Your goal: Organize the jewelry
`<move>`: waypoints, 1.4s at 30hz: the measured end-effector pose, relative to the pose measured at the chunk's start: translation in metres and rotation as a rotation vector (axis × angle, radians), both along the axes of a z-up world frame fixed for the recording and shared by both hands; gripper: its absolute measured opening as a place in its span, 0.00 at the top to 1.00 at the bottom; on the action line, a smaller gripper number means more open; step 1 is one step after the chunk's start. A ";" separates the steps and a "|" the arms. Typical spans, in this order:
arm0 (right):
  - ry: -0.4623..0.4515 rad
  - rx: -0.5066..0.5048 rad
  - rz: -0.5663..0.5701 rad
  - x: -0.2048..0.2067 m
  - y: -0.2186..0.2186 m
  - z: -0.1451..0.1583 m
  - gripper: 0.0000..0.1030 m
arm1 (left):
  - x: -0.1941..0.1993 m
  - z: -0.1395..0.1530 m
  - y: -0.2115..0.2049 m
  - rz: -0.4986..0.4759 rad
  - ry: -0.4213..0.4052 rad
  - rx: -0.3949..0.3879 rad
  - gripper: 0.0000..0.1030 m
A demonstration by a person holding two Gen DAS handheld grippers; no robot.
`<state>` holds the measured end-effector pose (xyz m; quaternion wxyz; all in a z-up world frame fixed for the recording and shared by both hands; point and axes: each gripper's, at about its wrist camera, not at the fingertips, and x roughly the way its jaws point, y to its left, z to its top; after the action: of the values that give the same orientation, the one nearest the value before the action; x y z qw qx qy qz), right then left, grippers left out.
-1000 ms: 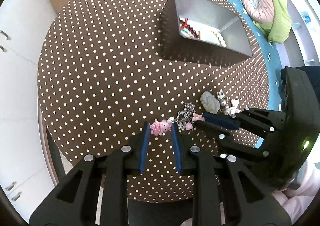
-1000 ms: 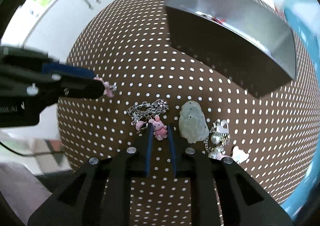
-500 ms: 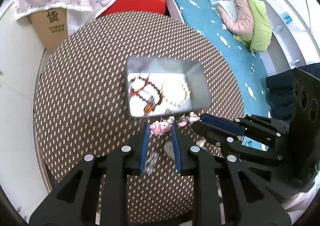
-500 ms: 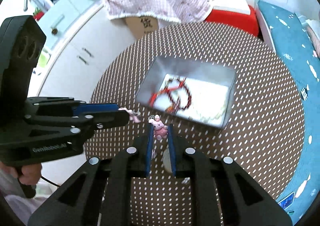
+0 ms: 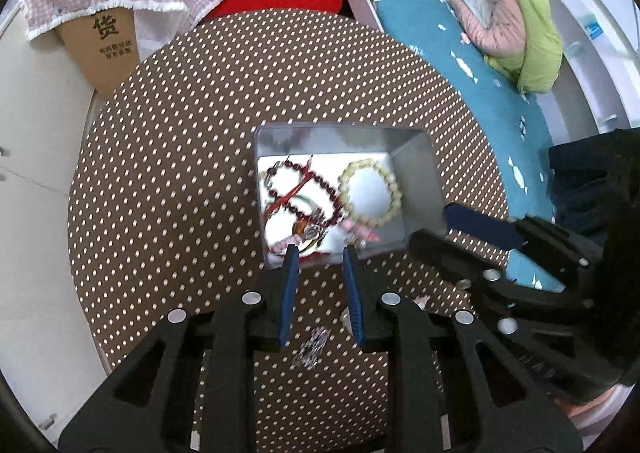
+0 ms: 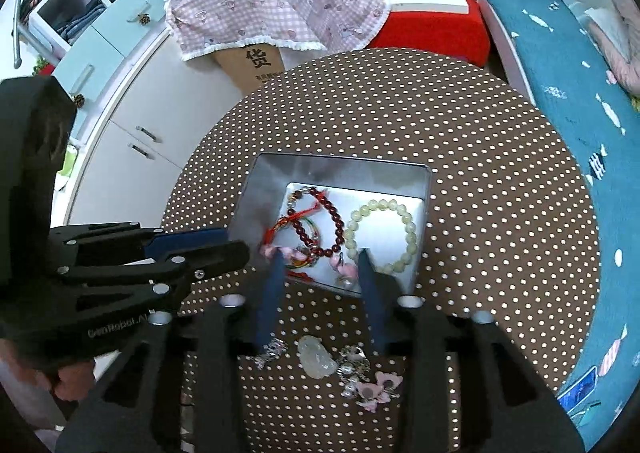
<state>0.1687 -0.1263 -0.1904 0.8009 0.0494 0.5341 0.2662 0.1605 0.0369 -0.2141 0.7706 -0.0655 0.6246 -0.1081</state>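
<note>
A silver tin (image 5: 344, 141) (image 6: 336, 171) sits mid-table holding a dark red bead bracelet (image 6: 338, 219), a pale bead bracelet (image 5: 370, 193) (image 6: 382, 235) and red cord pieces. Two pink charms lie blurred at the tin's near edge (image 5: 360, 231) (image 6: 346, 271). My left gripper (image 5: 319, 251) is open and empty above the tin's near wall. My right gripper (image 6: 320, 259) is open and empty over the same edge. A silver chain (image 6: 272, 353), a pale jade pendant (image 6: 318, 361) and a pink bow cluster (image 6: 374, 391) lie on the table below the right gripper.
The round brown polka-dot table (image 5: 180, 133) (image 6: 500, 173) holds everything. A cardboard box (image 5: 104, 41) under a pink checked cloth stands behind it, with a red box (image 6: 432, 33) and a teal bed (image 5: 460, 65) to the right. White cabinets (image 6: 140, 125) stand left.
Both grippers lifted the pink charms from the table to above the tin, then opened. The charms have dropped into the tin's near edge. The right jaws are now much wider.
</note>
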 end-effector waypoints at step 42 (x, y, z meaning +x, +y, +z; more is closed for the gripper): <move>0.090 -0.092 0.102 -0.060 0.010 -0.052 0.74 | -0.071 -0.079 -0.007 -0.084 0.187 -0.010 0.71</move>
<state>0.1083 -0.1161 -0.2424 0.7628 -0.0027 0.5832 0.2794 0.0894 0.0298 -0.2929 0.7033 -0.0529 0.6956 -0.1369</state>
